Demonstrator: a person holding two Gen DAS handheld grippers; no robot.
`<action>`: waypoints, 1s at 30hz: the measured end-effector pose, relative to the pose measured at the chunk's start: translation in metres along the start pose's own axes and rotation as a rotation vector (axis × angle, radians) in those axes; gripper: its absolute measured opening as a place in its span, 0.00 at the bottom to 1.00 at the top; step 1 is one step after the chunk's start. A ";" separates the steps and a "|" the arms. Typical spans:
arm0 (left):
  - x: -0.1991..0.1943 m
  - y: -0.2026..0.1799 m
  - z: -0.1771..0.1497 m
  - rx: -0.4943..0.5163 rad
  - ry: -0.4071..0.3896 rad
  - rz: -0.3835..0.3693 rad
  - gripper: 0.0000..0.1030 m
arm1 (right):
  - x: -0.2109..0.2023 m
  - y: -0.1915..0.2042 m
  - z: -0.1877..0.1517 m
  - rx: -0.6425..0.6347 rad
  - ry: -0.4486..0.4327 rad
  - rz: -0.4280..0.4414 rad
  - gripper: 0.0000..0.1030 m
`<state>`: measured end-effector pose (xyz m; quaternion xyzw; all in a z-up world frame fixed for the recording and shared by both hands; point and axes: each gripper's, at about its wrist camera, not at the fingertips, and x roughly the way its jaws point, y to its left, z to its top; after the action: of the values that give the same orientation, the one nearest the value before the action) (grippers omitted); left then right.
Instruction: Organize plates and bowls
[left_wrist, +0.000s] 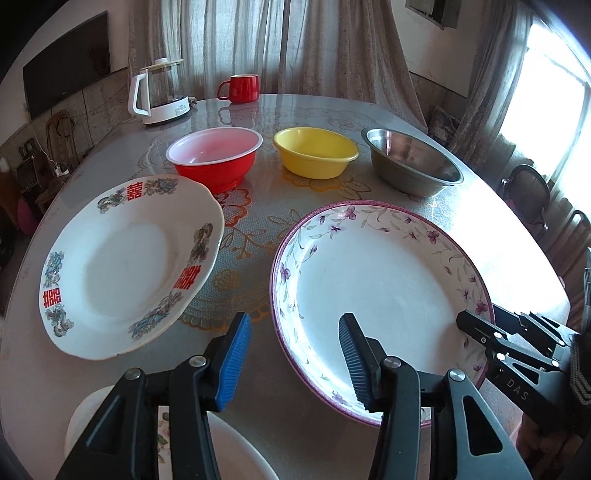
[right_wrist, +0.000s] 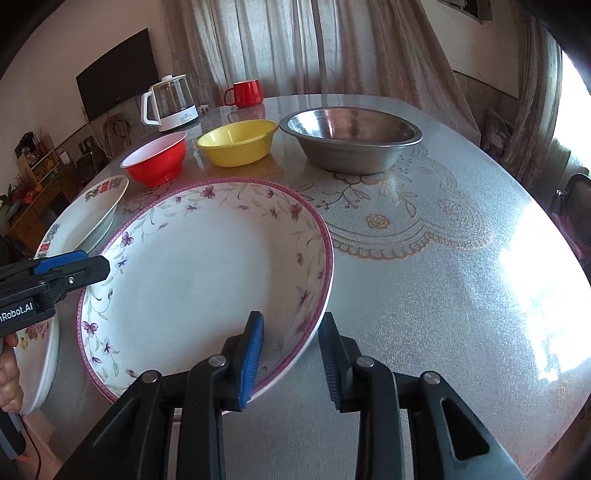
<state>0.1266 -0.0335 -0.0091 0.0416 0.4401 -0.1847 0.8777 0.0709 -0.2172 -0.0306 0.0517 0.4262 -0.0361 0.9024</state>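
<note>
A purple-rimmed floral plate (left_wrist: 380, 295) (right_wrist: 207, 277) is tilted, its near edge between my right gripper's (right_wrist: 291, 354) fingers, which straddle the rim with a visible gap. My left gripper (left_wrist: 295, 358) is open and empty, its right finger (left_wrist: 354, 358) over that plate's left edge. A white plate with red characters (left_wrist: 129, 258) (right_wrist: 92, 210) lies tilted to the left. A third plate (left_wrist: 236, 450) (right_wrist: 40, 365) sits at the near edge. A red bowl (left_wrist: 214, 157) (right_wrist: 157, 160), a yellow bowl (left_wrist: 316, 151) (right_wrist: 238, 142) and a steel bowl (left_wrist: 412, 160) (right_wrist: 351, 142) stand in a row behind.
A glass kettle (left_wrist: 160, 90) (right_wrist: 171, 103) and a red mug (left_wrist: 240, 88) (right_wrist: 245, 93) stand at the table's far edge. The round table (right_wrist: 443, 258) has a lace-pattern cover. Chairs (left_wrist: 528, 192) stand to the right.
</note>
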 end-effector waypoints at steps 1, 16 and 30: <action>-0.005 0.003 -0.002 -0.010 -0.009 -0.001 0.50 | -0.001 0.001 0.000 -0.008 0.001 -0.011 0.33; -0.061 0.082 -0.025 -0.198 -0.101 0.030 0.64 | -0.042 0.009 0.021 -0.014 -0.131 -0.011 0.53; -0.068 0.173 -0.034 -0.359 -0.130 0.110 0.74 | 0.000 0.096 0.050 -0.048 0.072 0.587 0.58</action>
<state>0.1259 0.1544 0.0080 -0.1034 0.4055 -0.0573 0.9064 0.1198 -0.1287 0.0071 0.1528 0.4257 0.2384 0.8594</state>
